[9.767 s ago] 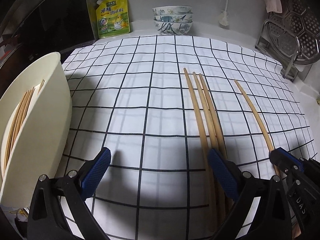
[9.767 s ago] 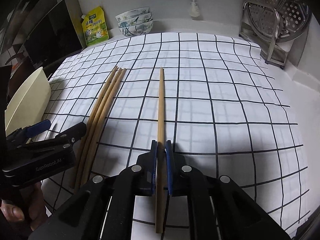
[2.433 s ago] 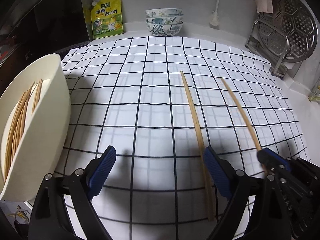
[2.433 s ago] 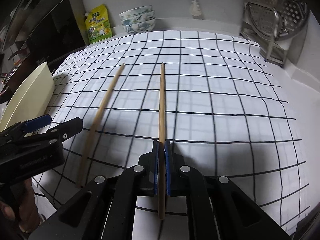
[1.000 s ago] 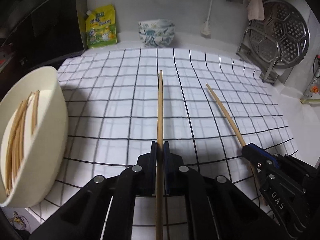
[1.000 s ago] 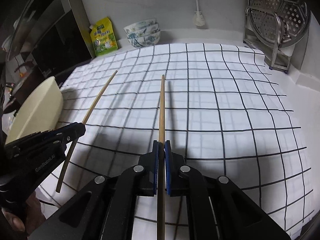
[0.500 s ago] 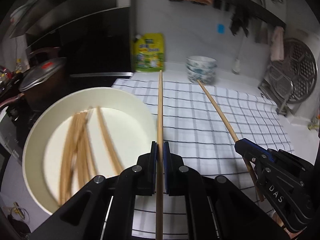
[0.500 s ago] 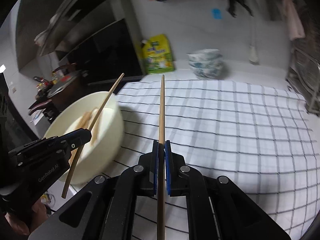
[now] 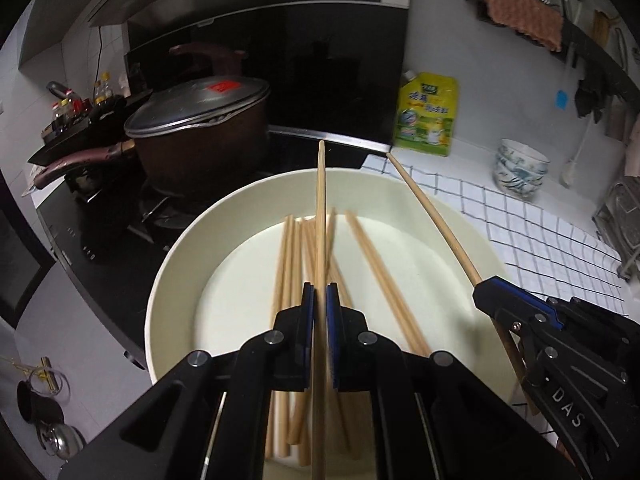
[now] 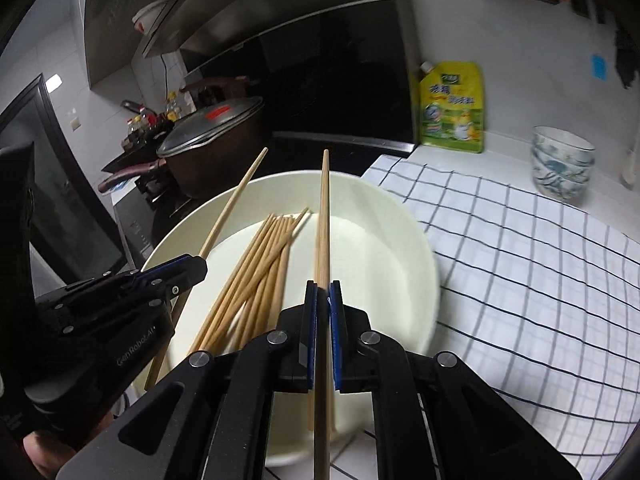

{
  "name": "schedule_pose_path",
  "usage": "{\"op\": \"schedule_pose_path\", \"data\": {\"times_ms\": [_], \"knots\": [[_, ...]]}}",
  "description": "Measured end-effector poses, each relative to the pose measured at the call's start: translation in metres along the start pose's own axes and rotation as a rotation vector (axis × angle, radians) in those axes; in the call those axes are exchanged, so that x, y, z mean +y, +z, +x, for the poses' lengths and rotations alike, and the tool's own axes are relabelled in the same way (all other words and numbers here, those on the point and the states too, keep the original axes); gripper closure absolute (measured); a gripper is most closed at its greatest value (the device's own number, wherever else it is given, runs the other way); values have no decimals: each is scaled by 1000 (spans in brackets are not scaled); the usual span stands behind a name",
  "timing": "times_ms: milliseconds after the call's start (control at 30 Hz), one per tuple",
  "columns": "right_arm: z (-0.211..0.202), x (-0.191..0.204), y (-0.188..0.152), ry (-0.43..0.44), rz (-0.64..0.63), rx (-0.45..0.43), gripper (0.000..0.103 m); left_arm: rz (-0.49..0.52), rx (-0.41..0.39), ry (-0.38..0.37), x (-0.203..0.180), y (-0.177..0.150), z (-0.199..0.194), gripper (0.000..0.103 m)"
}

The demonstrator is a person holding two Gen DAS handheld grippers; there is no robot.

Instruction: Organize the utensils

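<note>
Steel rack (image 9: 624,216): left view only

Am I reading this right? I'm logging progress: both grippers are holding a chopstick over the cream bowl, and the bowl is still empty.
Not quite. Both the left gripper and the right gripper are shut on a chopstick above the cream bowl, but the bowl is not empty: the left wrist view shows a bundle of chopsticks already lying in it.
</note>
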State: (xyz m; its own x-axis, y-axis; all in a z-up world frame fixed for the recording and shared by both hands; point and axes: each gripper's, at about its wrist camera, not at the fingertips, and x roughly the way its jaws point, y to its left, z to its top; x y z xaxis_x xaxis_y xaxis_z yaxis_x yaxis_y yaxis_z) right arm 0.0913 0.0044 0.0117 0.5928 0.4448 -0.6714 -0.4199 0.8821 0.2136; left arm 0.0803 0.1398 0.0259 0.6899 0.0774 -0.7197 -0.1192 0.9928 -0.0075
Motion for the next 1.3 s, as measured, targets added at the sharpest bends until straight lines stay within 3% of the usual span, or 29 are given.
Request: {"op": "schedule_pose_path", "data": {"times_ms": [333, 433, 467, 500, 567, 833, 1300], "knots": [[42, 9, 1, 19, -9, 96, 96, -13, 58, 13, 13, -6, 24, 94], [39, 5, 0, 20, 5, 84, 92, -26, 61, 16, 18, -7, 24, 77], [36, 3, -1, 12, 4, 75, 91, -28, 58, 23, 19, -8, 23, 64], [32, 2, -2, 1, 2, 65, 89, -33, 55, 30, 20, -8, 21, 42], [25, 0, -4, -10, 5, 52, 88, -46, 27, 33, 23, -9, 15, 26], [3, -4, -12, -42, 18, 20, 87, -67, 20, 40, 30, -12, 4, 27], [-21, 4, -23, -64, 13, -16, 73, -79, -2, 52, 32, -20, -15, 20]]}}
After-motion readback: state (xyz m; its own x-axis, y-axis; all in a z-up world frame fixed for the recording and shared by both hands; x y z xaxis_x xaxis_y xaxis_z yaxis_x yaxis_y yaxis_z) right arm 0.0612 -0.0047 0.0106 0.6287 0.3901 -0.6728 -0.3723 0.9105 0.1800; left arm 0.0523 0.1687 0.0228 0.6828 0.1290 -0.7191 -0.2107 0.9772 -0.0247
